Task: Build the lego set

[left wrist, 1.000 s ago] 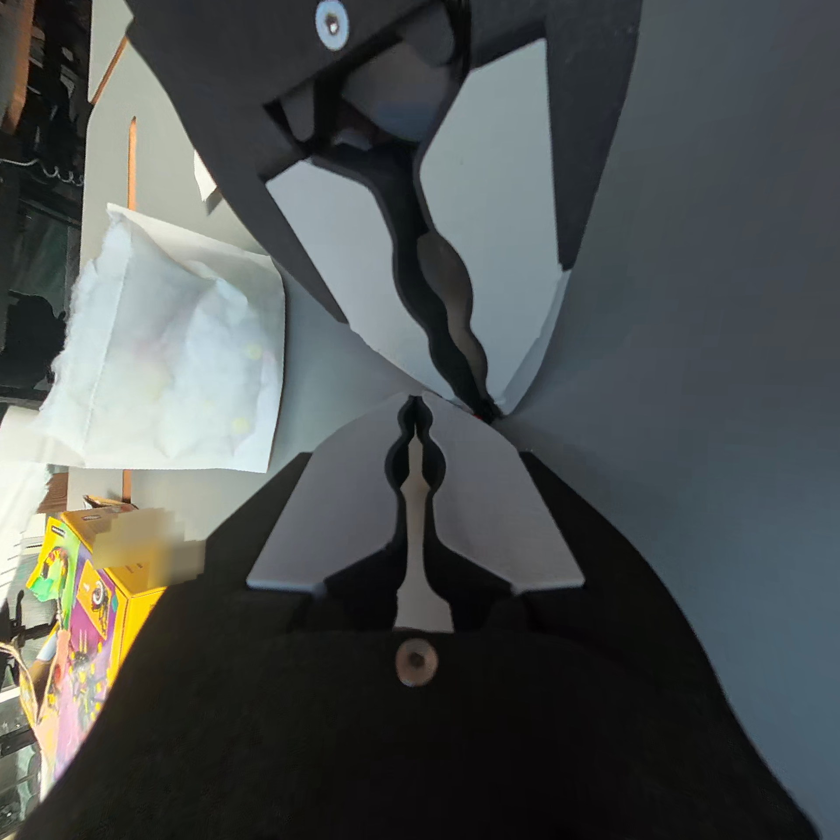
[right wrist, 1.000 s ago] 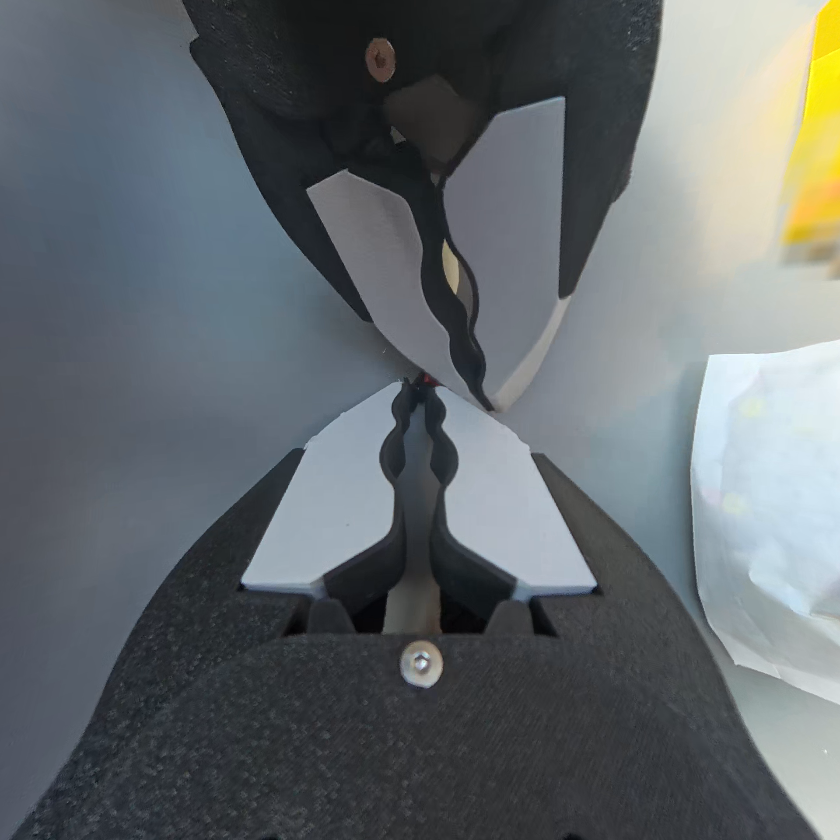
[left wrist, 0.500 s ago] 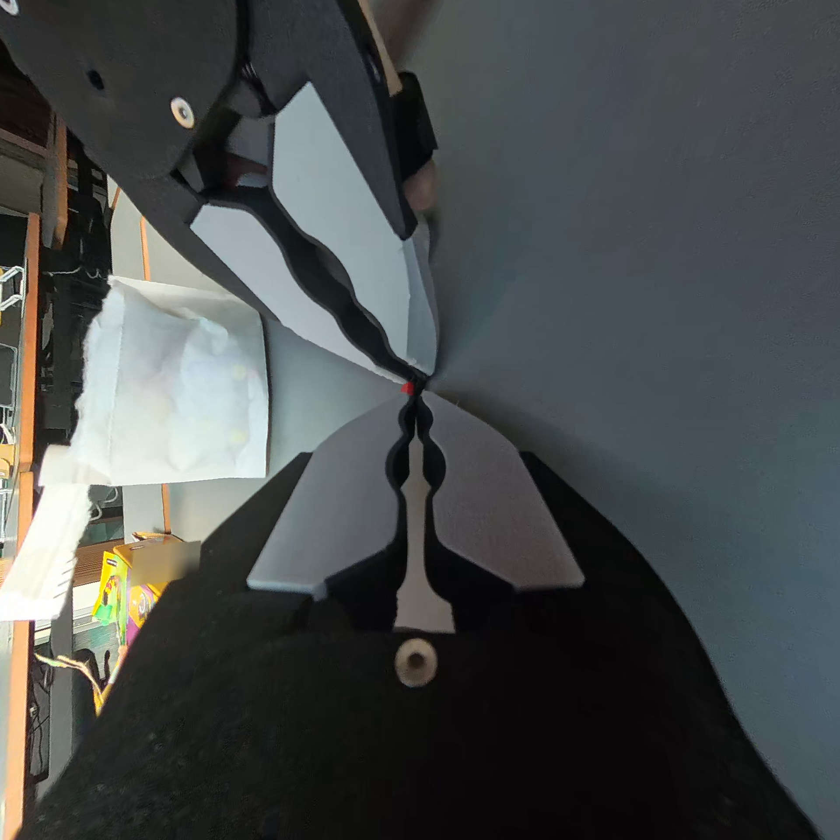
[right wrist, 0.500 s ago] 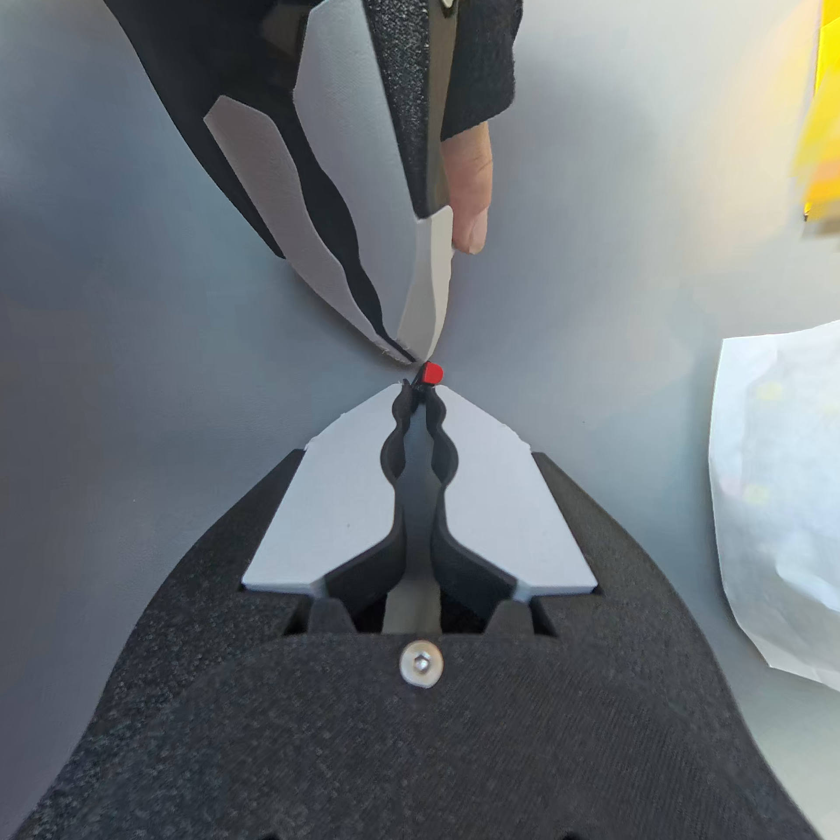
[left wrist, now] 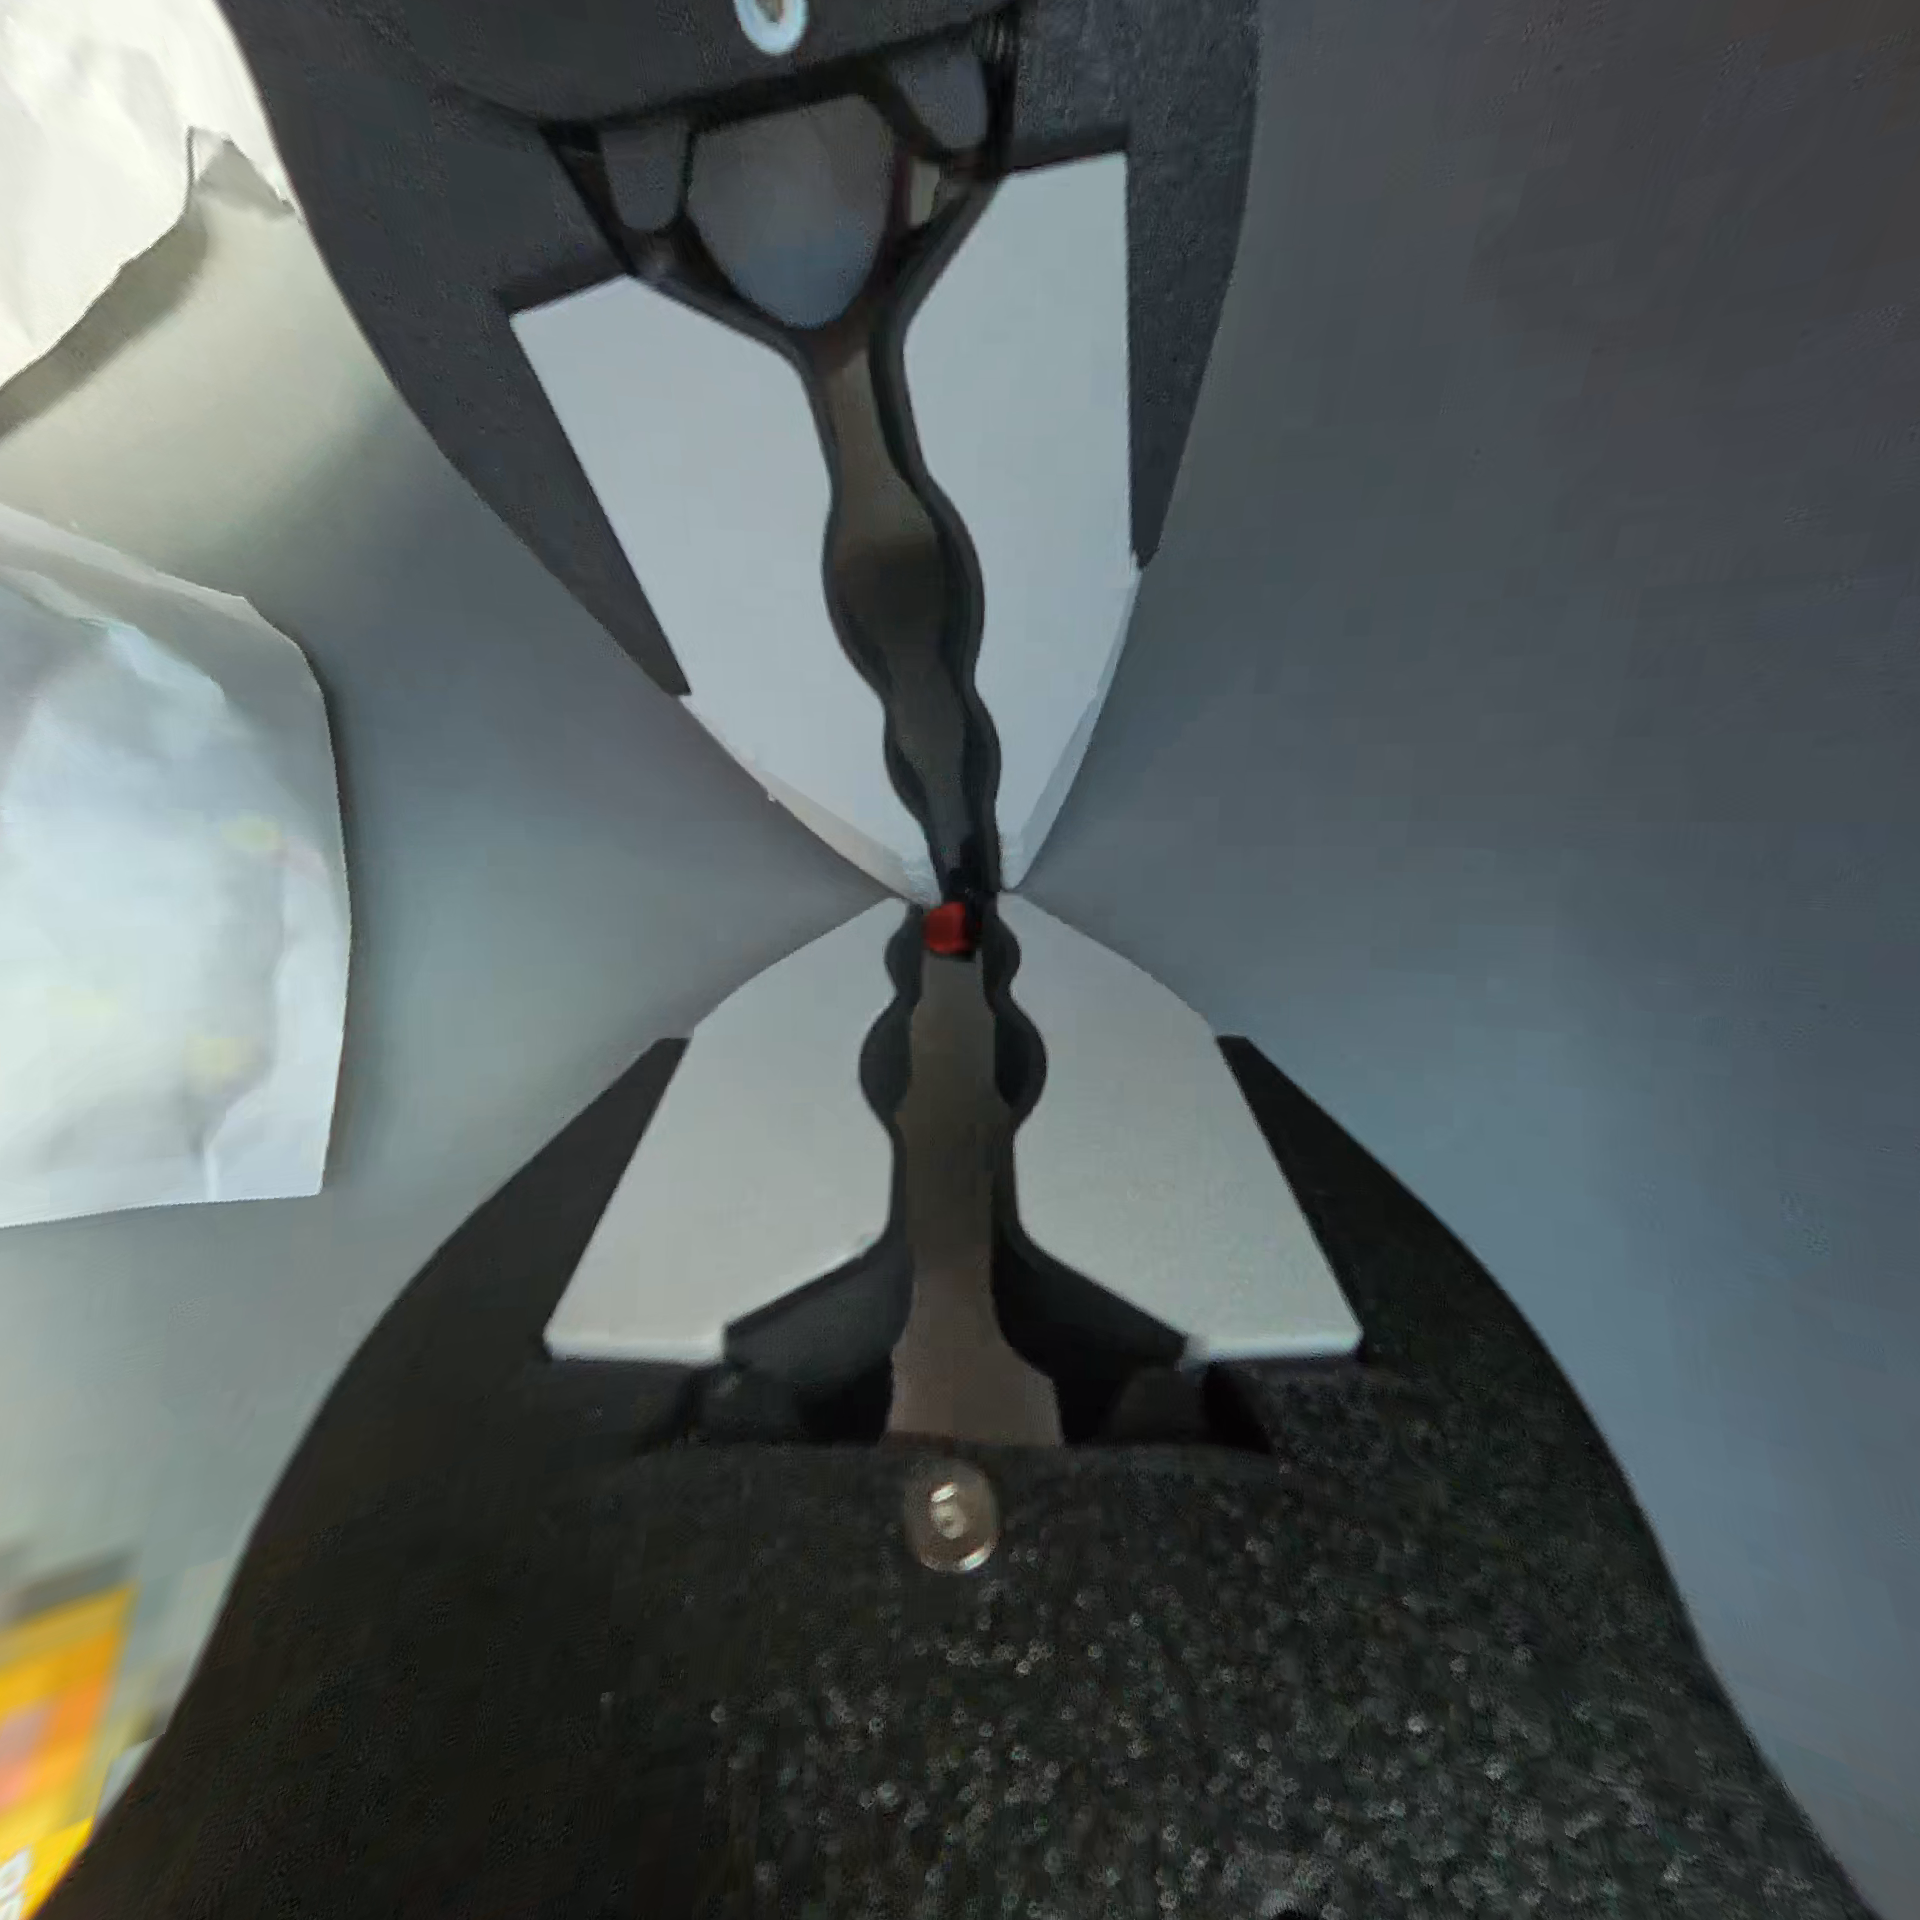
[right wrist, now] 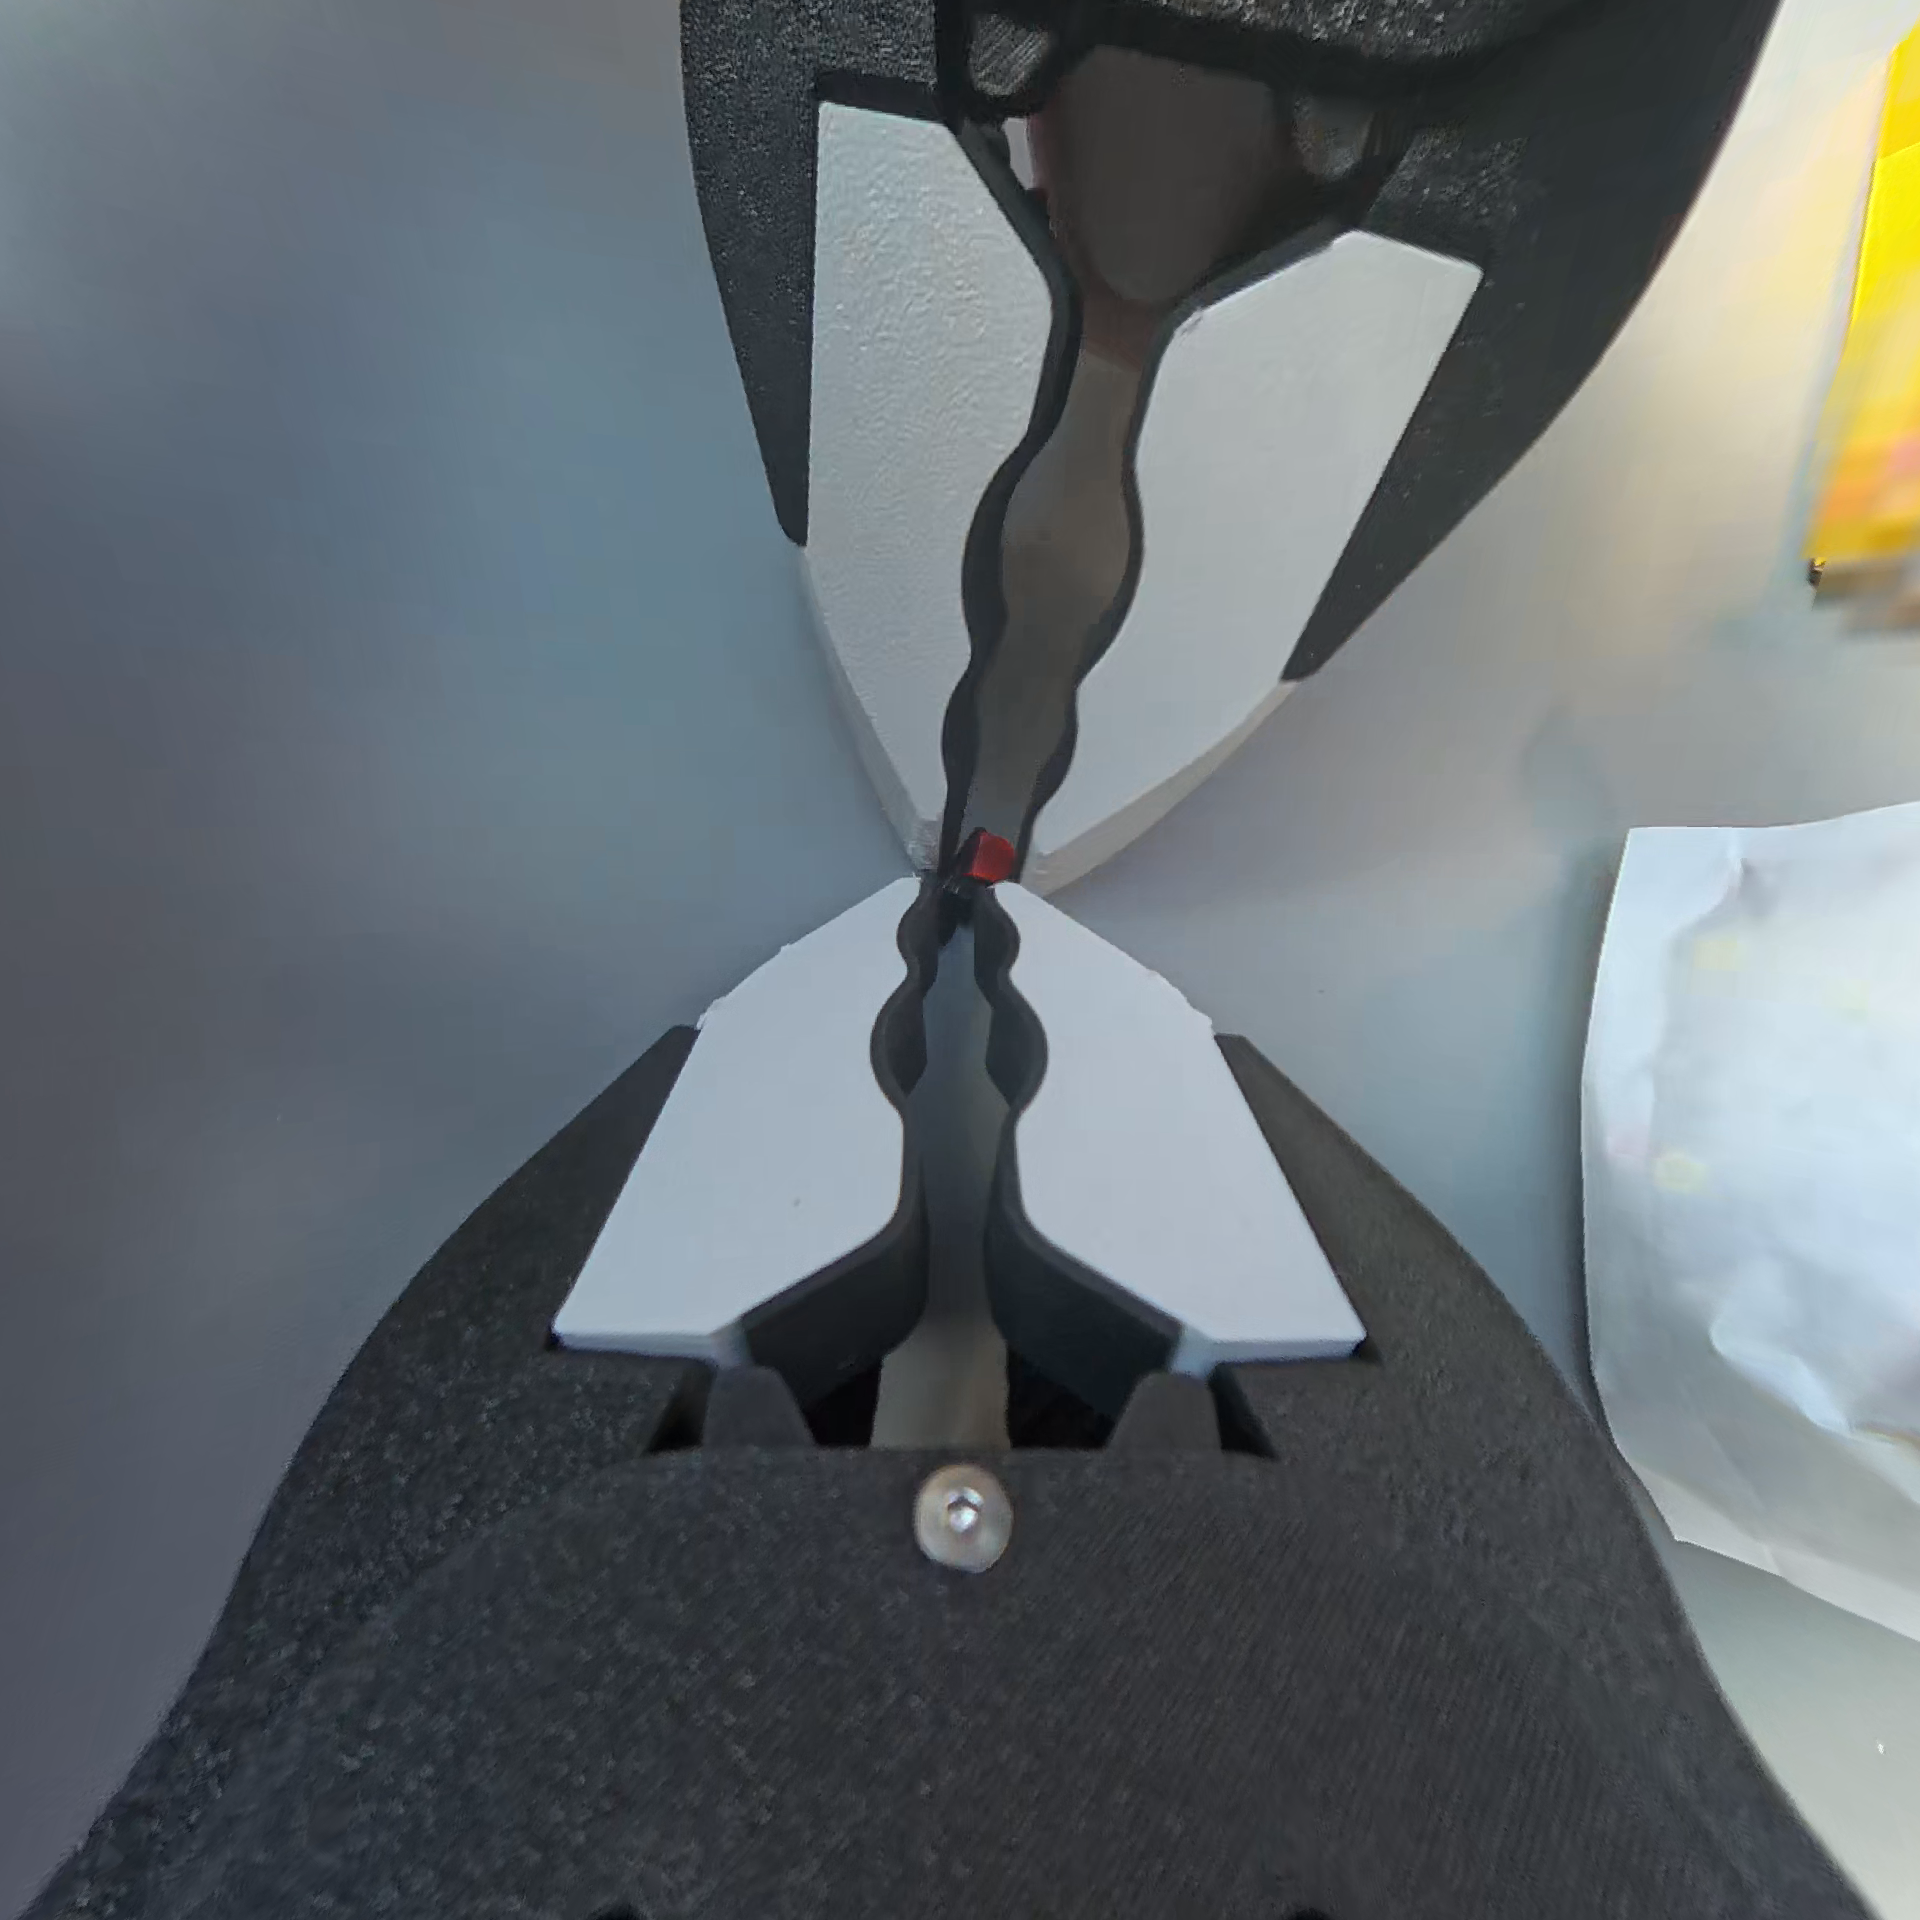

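Observation:
My two grippers meet tip to tip above the grey table (left wrist: 1558,935). My right gripper (right wrist: 958,904) is shut on a tiny lego piece, with a black part (right wrist: 951,888) at its tips and a red part (right wrist: 989,857) sticking out ahead. My left gripper (left wrist: 951,930) is open a little, and the red part (left wrist: 943,928) stands between its fingertips. A thin dark gap shows beside the red part on one side. The right gripper (left wrist: 966,883) comes down from the top of the left wrist view, and the left gripper (right wrist: 987,847) from the top of the right wrist view.
A crumpled white paper bag (left wrist: 156,935) lies on the table at the left of the left wrist view; it also shows at the right of the right wrist view (right wrist: 1766,1195). A yellow box (left wrist: 52,1714) sits at the table's edge and shows blurred in the right wrist view (right wrist: 1881,364).
My left gripper was shut beside the right gripper's tips. It has swung in line with them and opened around the red part. The right gripper has kept its hold.

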Motion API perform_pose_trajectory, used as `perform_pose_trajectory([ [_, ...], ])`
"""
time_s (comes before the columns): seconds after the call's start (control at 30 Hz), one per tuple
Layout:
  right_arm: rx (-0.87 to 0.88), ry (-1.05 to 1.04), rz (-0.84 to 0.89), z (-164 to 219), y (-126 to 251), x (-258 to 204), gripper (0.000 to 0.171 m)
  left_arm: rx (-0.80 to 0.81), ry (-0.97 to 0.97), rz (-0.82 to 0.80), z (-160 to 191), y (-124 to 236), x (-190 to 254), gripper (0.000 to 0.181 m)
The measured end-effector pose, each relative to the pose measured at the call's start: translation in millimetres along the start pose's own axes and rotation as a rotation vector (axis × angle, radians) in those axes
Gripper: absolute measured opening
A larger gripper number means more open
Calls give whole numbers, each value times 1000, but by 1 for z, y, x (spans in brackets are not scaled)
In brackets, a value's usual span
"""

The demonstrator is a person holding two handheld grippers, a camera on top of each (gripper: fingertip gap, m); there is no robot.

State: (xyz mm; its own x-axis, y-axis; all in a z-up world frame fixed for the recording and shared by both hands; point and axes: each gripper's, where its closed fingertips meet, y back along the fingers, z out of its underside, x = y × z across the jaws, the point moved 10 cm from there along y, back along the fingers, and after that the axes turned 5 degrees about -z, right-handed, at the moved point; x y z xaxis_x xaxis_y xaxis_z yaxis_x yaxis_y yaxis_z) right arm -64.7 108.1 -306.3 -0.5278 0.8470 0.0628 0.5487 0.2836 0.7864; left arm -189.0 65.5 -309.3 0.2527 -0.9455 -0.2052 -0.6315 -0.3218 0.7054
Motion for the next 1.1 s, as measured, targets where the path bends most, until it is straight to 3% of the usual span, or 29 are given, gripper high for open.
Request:
perform_pose_trajectory([
  [0.63, 0, 67, 40, -2, -2, -5, 7, 52, 331, 153, 3, 2, -10, 6],
  [1.1, 24, 72, 60, 0, -1, -6, 7, 56, 461, 10, 0, 5, -1, 5],
])
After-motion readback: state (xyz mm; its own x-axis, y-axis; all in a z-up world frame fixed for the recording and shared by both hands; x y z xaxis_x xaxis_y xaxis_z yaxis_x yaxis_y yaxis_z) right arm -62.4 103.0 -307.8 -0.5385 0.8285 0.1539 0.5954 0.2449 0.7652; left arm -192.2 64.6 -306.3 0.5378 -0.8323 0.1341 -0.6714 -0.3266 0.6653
